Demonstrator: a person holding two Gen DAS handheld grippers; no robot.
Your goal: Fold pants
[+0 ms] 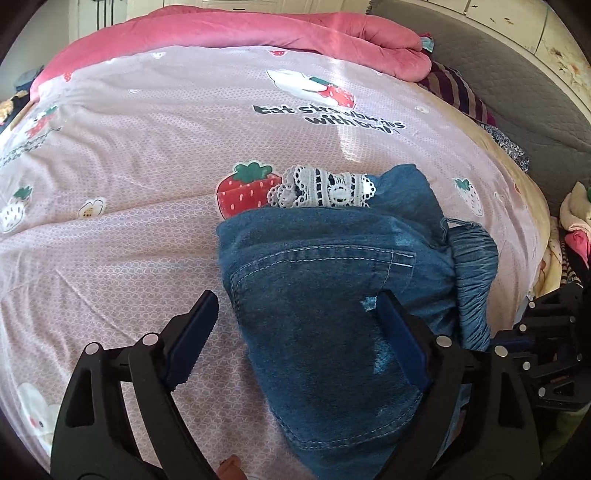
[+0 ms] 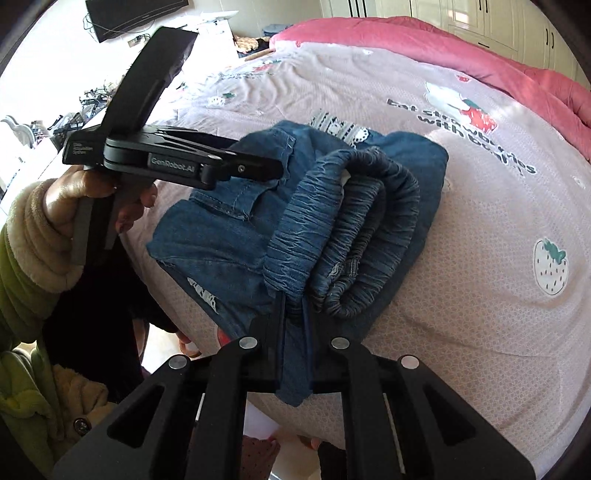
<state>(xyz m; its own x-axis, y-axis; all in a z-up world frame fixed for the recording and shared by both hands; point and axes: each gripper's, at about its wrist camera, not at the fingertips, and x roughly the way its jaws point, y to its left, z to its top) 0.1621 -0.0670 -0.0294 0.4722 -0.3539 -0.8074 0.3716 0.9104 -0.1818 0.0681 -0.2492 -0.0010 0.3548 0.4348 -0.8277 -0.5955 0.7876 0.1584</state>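
Note:
Blue denim pants [image 1: 325,277] lie folded in a thick bundle on the bed, with white lace trim [image 1: 321,188] showing at the far edge. My left gripper [image 1: 295,317] stands open over the bundle's near left part. One of its fingers [image 1: 397,332] is above the denim and the other above the sheet. In the right wrist view the pants [image 2: 229,236] show their gathered elastic waistband [image 2: 351,229] rolled up on the right. My right gripper [image 2: 293,310] is shut on a fold of denim at the waistband's near edge. The left gripper [image 2: 271,170] hovers above the pants' left side, held by a hand [image 2: 70,199].
The bed carries a pink sheet [image 1: 147,155] printed with strawberries, and a rose quilt [image 1: 258,29] is bunched along the far side. Striped and patterned clothes [image 1: 458,92] lie at the right edge by a grey sofa [image 1: 517,74]. A cluttered white desk [image 2: 55,122] stands to the left.

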